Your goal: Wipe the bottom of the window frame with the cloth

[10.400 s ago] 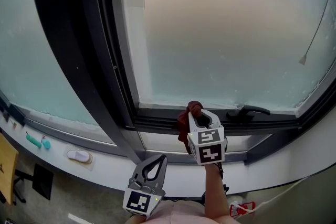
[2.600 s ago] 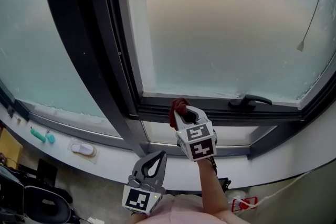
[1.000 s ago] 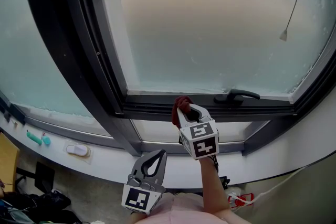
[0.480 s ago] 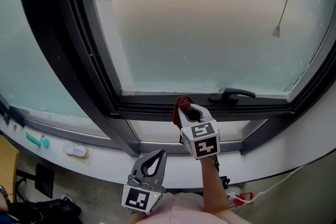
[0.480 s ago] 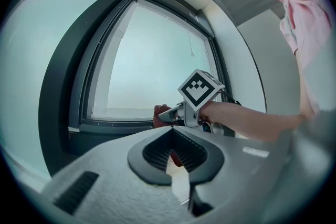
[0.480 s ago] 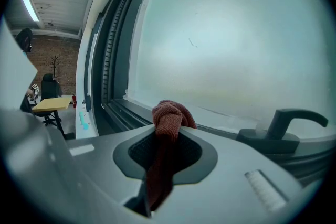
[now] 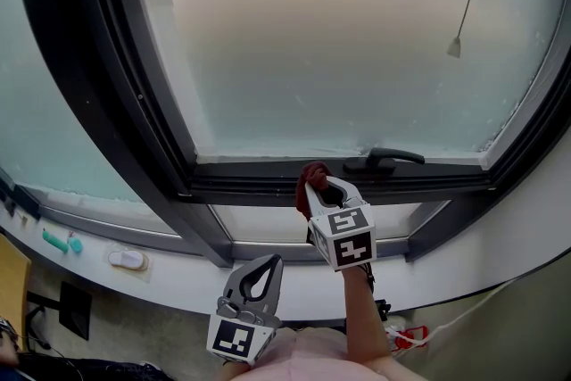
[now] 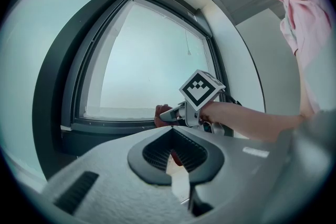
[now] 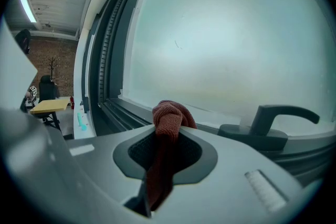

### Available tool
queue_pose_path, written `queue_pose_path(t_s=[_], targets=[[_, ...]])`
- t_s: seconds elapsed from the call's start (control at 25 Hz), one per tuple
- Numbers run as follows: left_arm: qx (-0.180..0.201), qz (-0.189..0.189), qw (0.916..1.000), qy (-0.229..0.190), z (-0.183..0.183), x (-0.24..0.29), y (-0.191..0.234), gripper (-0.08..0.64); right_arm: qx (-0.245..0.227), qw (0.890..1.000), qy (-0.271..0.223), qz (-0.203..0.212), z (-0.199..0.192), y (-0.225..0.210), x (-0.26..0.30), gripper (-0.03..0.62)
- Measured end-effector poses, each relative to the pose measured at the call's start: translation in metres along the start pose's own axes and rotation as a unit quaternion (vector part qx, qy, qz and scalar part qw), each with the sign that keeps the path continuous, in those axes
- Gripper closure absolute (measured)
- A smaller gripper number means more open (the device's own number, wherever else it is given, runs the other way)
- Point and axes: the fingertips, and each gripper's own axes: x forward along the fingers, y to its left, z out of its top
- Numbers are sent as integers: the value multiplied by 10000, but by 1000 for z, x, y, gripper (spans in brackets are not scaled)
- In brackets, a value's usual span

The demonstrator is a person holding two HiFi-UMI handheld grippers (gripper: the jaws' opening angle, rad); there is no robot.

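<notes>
A dark red cloth (image 7: 310, 178) is bunched in my right gripper (image 7: 314, 186), which is shut on it and presses it against the bottom rail of the dark window frame (image 7: 250, 185). The wad sits just left of the window handle (image 7: 385, 160). In the right gripper view the cloth (image 9: 167, 115) pokes up between the jaws and trails back through them, with the rail (image 9: 123, 107) and the handle (image 9: 278, 119) behind it. My left gripper (image 7: 271, 266) hangs low near the person's body, shut and empty. Its own view shows the right gripper (image 8: 169, 114) and the cloth (image 8: 159, 112) at the rail.
Frosted glass (image 7: 339, 40) fills the frame, and a blind cord (image 7: 457, 45) hangs at the upper right. A thick dark mullion (image 7: 107, 103) runs down the left. On the white sill at lower left lie a small white object (image 7: 128, 259) and teal items (image 7: 58, 241).
Over the last few seconds my right gripper has slid the cloth rightward along the bottom rail, closer to the handle. The head view has drifted. The left gripper has stayed still.
</notes>
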Motion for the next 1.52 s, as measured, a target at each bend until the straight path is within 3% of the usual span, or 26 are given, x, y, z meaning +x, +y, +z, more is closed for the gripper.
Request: queue_pose_path(t_s=[0.16,0.36,0.72,1.0,1.12,1.32,1.52], targets=[[9,-17,10000,-15,0,4,-5,561,49,10000,-8,-18,-2,-8,-4,526],[142,-111,9990,401,-16,5,-11,561,78,10000,-18,-60,-4,-17,-9,526],[16,-174,9998,73,-5,16,-22,560,149,9998,-31,-141,-9,-33,-17,526],[84,-290,9991,291,-13,18,-29,560,191,9996,-36,-187,-10,-41,-22,526],[29,-286,9995,103,-7,22,-31,561,188,9996,-39,-221,-12,-45,-24,526],[143,-351,9982,468,-20,21,-35,561,228,9993,-52,-278,-14,-53,-28,526],[66,-346,9992,194,-11,26,-39,561,278,9990,-72,-344,-16,-62,-32,526]])
